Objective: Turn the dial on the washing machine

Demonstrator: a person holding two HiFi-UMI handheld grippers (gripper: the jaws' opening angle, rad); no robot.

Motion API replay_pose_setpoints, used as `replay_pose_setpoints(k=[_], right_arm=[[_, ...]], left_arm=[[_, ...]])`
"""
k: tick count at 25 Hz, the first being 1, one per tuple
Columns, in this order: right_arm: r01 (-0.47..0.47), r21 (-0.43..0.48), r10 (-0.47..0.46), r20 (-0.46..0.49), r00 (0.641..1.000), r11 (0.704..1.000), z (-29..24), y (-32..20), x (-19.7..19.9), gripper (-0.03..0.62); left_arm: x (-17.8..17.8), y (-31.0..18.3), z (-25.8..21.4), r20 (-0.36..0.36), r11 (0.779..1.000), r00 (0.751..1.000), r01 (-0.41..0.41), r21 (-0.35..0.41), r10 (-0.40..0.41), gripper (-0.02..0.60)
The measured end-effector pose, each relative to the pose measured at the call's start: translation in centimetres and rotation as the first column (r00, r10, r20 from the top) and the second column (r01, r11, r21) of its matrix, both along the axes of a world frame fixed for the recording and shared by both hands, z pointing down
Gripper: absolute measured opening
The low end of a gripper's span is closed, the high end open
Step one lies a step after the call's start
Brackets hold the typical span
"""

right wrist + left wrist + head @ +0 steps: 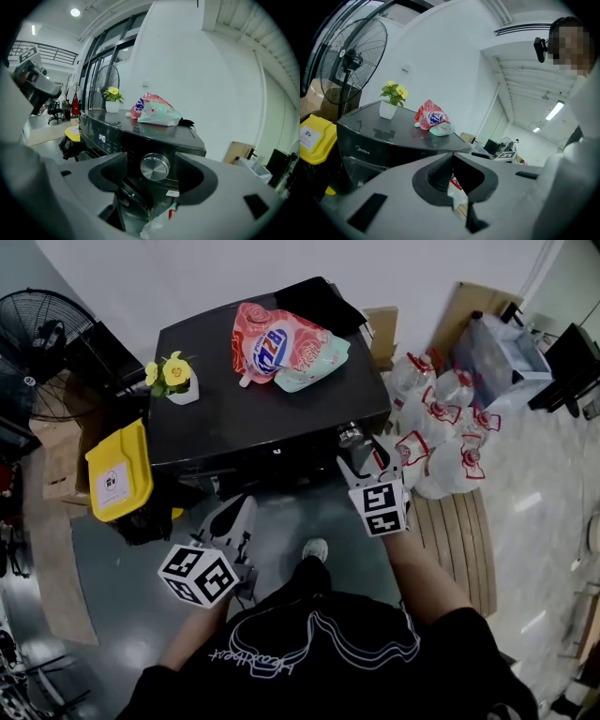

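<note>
- Head view: the round brushed-metal dial (350, 435) sits on the black washing machine's (262, 418) front, at 11 o'clock from the right gripper (368, 461).
- Left gripper view: the left gripper (452, 157) is closed and empty.
- Right gripper view: the jaws are open around the dial (154, 166), not touching it — probably stiff and slick; pinch its rim.

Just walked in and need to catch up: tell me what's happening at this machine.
A person stands at a dark washing machine with a claw in each hand. The right claw is open and lined up on the silver dial, not gripping it yet. The left claw is shut and empty, held lower at the left. A detergent pouch lies on top.
</note>
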State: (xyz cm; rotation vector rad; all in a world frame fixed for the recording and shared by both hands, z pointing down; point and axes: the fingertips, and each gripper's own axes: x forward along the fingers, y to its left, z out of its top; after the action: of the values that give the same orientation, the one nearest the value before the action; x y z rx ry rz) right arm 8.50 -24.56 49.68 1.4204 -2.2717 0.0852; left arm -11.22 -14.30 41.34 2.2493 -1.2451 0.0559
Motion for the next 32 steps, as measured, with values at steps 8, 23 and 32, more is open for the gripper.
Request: replay_pose_setpoints(k=[8,23,32], right_arm=[[-0.043,-0.025,0.042,-0.046,0.998,0.999,3.8,-2.7,0.1,0.291],[-0.096,-0.019,0.095,-0.065,0.993,0.995,5.2,-3.7,0.0,0.277],[-0.101,-0.040,0.100,-0.008,0.995,0.994,5.2,-3.7,0.2,0.282]], left_arm=[[-1.5,-1.3,2.1,0.014,0.999,1.000,0.021,-0.045,-0.020,0.005],[-2.7,-1.7,3.5,0.016,0.997,0.999,0.034,-0.075,-0.033,0.005],[-2.4,-1.9,4.0,0.010,0.997,1.000,0.024,-0.079,-0.023,0.005]])
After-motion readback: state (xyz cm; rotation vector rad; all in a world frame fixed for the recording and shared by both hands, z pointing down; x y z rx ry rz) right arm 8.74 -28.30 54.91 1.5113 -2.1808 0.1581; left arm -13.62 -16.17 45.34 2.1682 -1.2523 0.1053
